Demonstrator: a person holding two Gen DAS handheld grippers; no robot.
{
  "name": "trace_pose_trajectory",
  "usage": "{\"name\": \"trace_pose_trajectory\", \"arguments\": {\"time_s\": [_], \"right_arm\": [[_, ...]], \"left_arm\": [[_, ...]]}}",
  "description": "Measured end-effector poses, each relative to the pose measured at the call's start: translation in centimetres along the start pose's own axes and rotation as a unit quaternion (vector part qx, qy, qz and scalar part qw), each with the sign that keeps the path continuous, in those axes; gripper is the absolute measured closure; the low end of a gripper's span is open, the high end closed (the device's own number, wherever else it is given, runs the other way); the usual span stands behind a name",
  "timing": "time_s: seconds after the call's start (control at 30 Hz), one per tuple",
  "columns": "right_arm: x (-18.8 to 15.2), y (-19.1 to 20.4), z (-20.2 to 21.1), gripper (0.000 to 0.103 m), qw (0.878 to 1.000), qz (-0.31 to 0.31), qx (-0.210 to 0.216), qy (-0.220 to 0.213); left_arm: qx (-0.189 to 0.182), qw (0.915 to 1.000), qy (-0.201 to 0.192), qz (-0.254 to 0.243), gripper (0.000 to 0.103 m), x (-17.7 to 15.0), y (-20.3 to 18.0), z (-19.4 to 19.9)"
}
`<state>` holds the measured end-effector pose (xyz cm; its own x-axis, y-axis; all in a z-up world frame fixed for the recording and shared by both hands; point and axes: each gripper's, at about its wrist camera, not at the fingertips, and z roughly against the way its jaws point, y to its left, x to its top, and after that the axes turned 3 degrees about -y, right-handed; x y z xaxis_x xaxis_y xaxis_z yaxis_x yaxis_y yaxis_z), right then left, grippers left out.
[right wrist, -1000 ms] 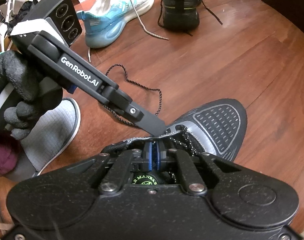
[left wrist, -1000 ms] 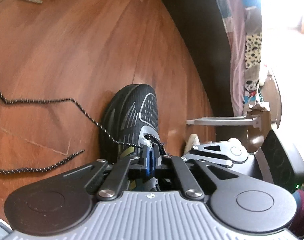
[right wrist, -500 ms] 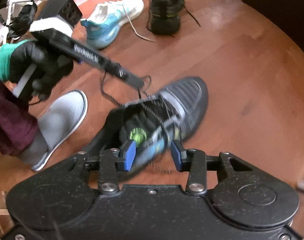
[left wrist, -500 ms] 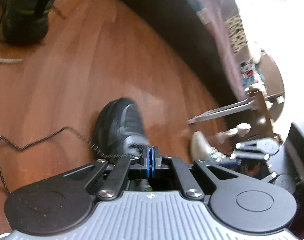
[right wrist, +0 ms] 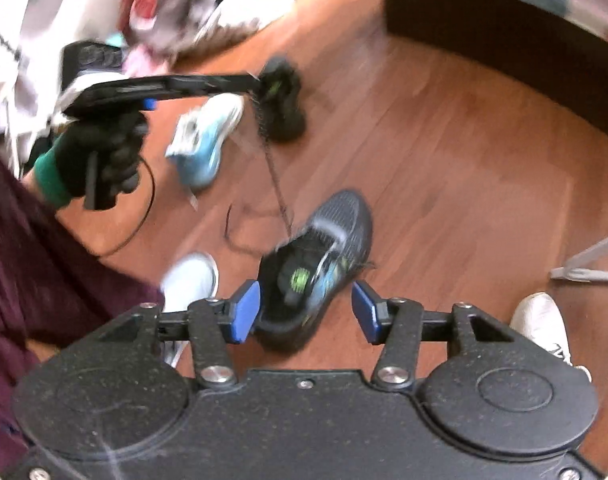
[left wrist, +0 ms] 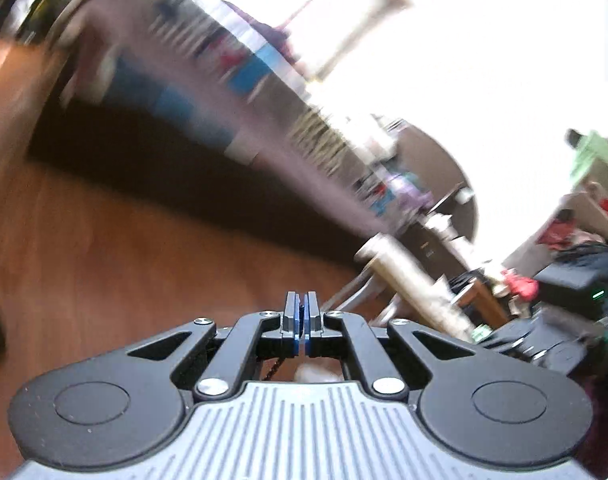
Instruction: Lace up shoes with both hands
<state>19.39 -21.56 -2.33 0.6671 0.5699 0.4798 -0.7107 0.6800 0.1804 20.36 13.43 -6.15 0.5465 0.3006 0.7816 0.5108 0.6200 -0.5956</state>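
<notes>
Shoe (right wrist: pixel 323 264) mid-floor, lace (right wrist: pixel 274 172) taut, bare wood floor (right wrist: pixel 463 168) around

A dark grey mesh running shoe (right wrist: pixel 335 240) is seen flat on the wooden floor, tongue open, while its black speckled lace (right wrist: pixel 274 172) is stretched taut upward from the eyelets.
</notes>
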Motion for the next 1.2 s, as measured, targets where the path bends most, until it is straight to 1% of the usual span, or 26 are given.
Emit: {"name": "trace_pose_trajectory", "arguments": {"time_s": [0.13, 0.27, 0.37, 0.43, 0.5, 0.57, 0.67, 0.73, 0.77, 0.87, 0.93, 0.97, 1.0, 1.07, 1.1, 1.13, 1.17, 1.2], "right_arm": [[0.6, -0.6, 1.2, 0.051, 0.999, -0.018, -0.017, -0.032], [1.2, -1.1, 2.5, 0.051, 0.997, -0.036, -0.034, -0.065], [1.9, -1.4, 3.6, 0.051, 0.995, -0.039, -0.042, -0.086], [2.5, -1.4, 4.4, 0.051, 0.993, -0.035, -0.045, -0.1], [2.9, -1.4, 5.3, 0.051, 0.992, -0.031, -0.045, -0.117], [3.2, -1.7, 5.9, 0.051, 0.99, -0.033, -0.043, -0.129], [3.1, -2.2, 6.5, 0.051, 0.989, -0.042, -0.035, -0.138], [3.0, -2.7, 6.7, 0.051, 0.989, -0.048, -0.032, -0.137], [3.0, -2.9, 6.6, 0.051, 0.989, -0.05, -0.032, -0.136], [3.0, -3.2, 6.3, 0.051, 0.989, -0.053, -0.03, -0.132], [3.1, -3.2, 6.4, 0.051, 0.99, -0.046, -0.029, -0.132], [3.1, -3.1, 6.6, 0.051, 0.99, -0.042, -0.03, -0.133], [3.1, -3.0, 6.9, 0.051, 0.99, -0.039, -0.03, -0.135], [3.2, -2.9, 7.3, 0.051, 0.989, -0.037, -0.027, -0.14], [3.2, -2.9, 7.3, 0.051, 0.989, -0.036, -0.026, -0.142], [3.3, -2.8, 7.4, 0.051, 0.989, -0.036, -0.024, -0.142], [3.2, -2.8, 7.2, 0.051, 0.989, -0.036, -0.022, -0.14], [3.2, -2.7, 7.0, 0.05, 0.99, -0.035, -0.02, -0.136]], "left_arm": [[-0.029, 0.997, -0.048, -0.053, 0.103, 4.4, -3.8, 0.8], [-0.047, 0.9893, -0.088, -0.106, 0.103, 8.4, -7.8, 2.0], [-0.048, 0.9831, -0.107, -0.14, 0.103, 10.4, -10.6, 2.6], [-0.05, 0.981, -0.115, -0.148, 0.103, 11.0, -11.8, 2.8], [-0.044, 0.9797, -0.109, -0.162, 0.103, 11.3, -13.0, 2.4], [-0.047, 0.9805, -0.097, -0.164, 0.103, 11.4, -13.9, 2.4], [-0.044, 0.9798, -0.077, -0.179, 0.103, 12.0, -14.8, 2.2], [-0.048, 0.9807, -0.065, -0.178, 0.103, 12.5, -14.9, 2.3], [-0.045, 0.9804, -0.055, -0.183, 0.103, 12.6, -14.9, 2.3], [-0.011, 0.9724, 0.001, -0.233, 0.103, 12.2, -15.0, 1.7], [-0.013, 0.9736, 0.053, -0.222, 0.103, 10.9, -13.6, 1.3], [-0.016, 0.9725, 0.081, -0.218, 0.103, 10.2, -12.9, 1.0], [-0.021, 0.9687, 0.116, -0.219, 0.103, 9.1, -11.9, 0.6], [-0.011, 0.9591, 0.189, -0.211, 0.103, 5.9, -9.4, -0.5], [0.007, 0.9526, 0.224, -0.205, 0.103, 3.8, -7.8, -1.3], [0.028, 0.9443, 0.256, -0.206, 0.097, 1.6, -6.3, -2.1], [0.06, 0.9335, 0.276, -0.221, 0.093, -0.7, -4.9, -2.9], [0.085, 0.9242, 0.296, -0.226, 0.085, -3.0, -3.5, -3.7]]}}
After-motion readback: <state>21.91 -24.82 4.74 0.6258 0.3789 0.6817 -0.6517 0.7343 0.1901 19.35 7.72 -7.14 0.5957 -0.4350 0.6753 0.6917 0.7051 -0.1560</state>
